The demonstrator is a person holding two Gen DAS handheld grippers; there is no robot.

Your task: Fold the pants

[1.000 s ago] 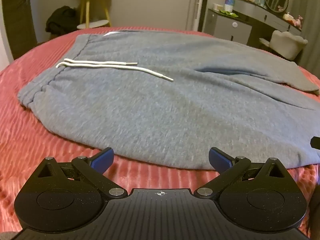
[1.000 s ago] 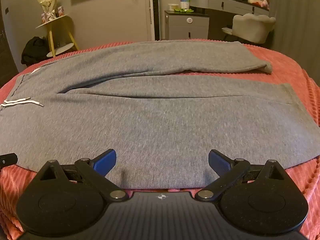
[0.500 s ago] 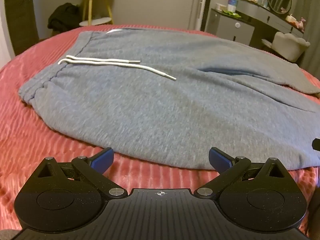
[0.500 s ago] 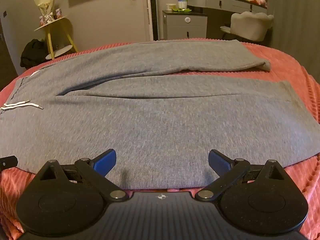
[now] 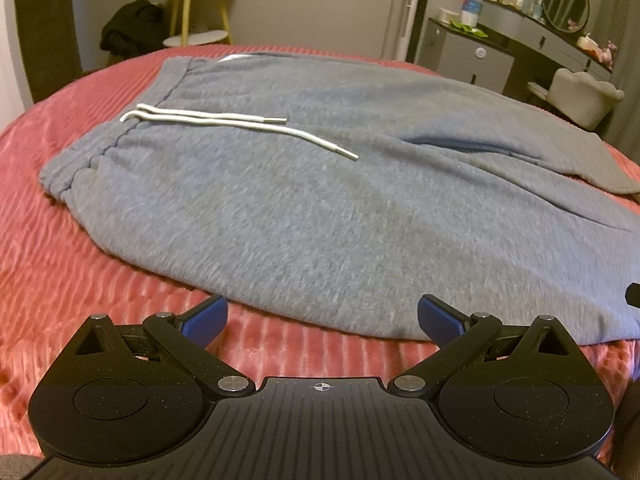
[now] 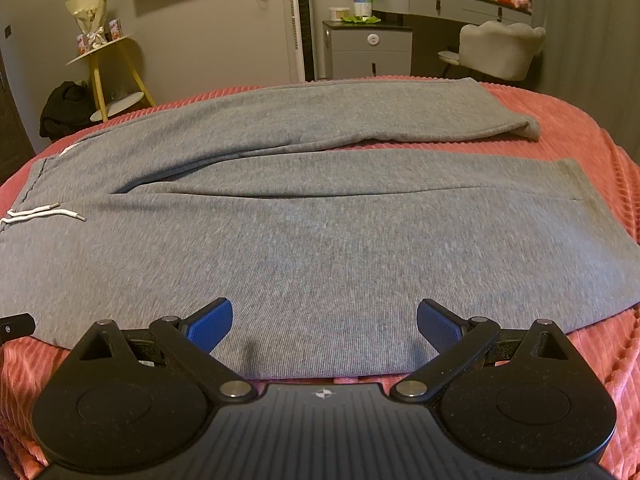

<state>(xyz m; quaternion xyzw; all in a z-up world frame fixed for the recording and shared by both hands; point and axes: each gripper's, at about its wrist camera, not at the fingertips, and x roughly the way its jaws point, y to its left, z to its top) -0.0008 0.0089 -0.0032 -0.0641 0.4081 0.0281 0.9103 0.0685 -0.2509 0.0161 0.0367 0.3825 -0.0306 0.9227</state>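
Left gripper (image 5: 322, 314), jaws wide, is hovering at the near hem by the waistband while right gripper (image 6: 324, 320), likewise wide, is over the near leg of pants (image 6: 320, 248) lying flat on bed (image 6: 592, 344); both should pinch the near edge together, level.

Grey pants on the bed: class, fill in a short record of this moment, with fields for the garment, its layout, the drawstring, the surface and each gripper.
garment: grey pants, unfolded
layout: spread flat, both legs side by side, waistband toward the left
drawstring: white drawstring lying loose on top near the waistband
surface: red ribbed bedspread
left gripper: open, empty, at the near edge of the pants
right gripper: open, empty, fingers over the near leg
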